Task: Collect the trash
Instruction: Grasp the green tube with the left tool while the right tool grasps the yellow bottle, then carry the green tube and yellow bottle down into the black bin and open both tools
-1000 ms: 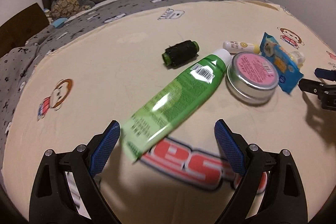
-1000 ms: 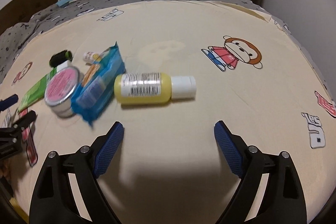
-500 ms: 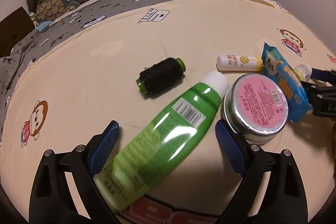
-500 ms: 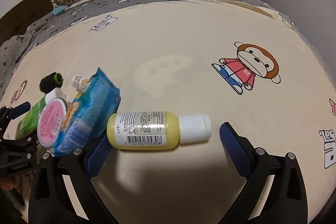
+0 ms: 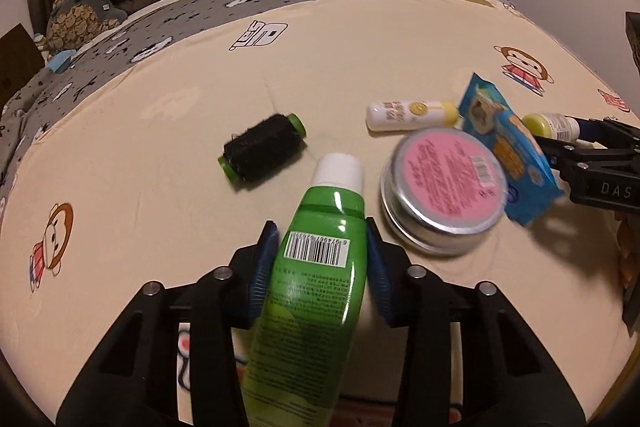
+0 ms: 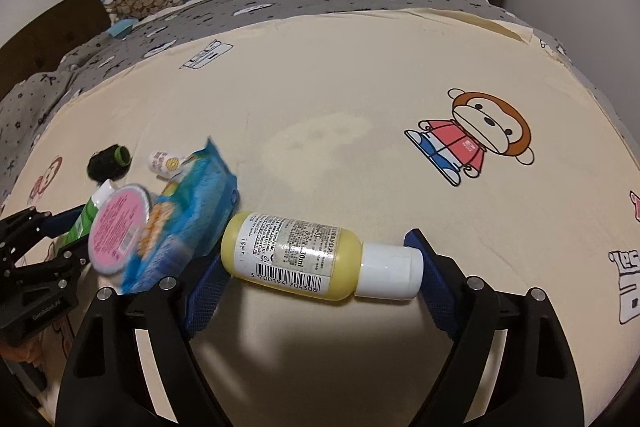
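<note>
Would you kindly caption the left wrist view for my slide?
Left tongs, just closed, clamp the green tube beside the pink-lidded tin.

On bed sheet [image 5: 168, 131]: thread spool [image 5: 262, 146] left of tube [image 5: 316, 267]; tin [image 5: 444, 183] right of tube; small bottle [image 5: 412, 111] behind tin; snack pack [image 5: 510, 143] right of tin, w/ lotion bottle [image 6: 296, 257] beyond.

The cream cartoon bedsheet [image 5: 192, 131] carries a pink-lidded tin [image 5: 444, 183], black roller [image 5: 262, 146] and blue packet [image 5: 516, 147].
</note>
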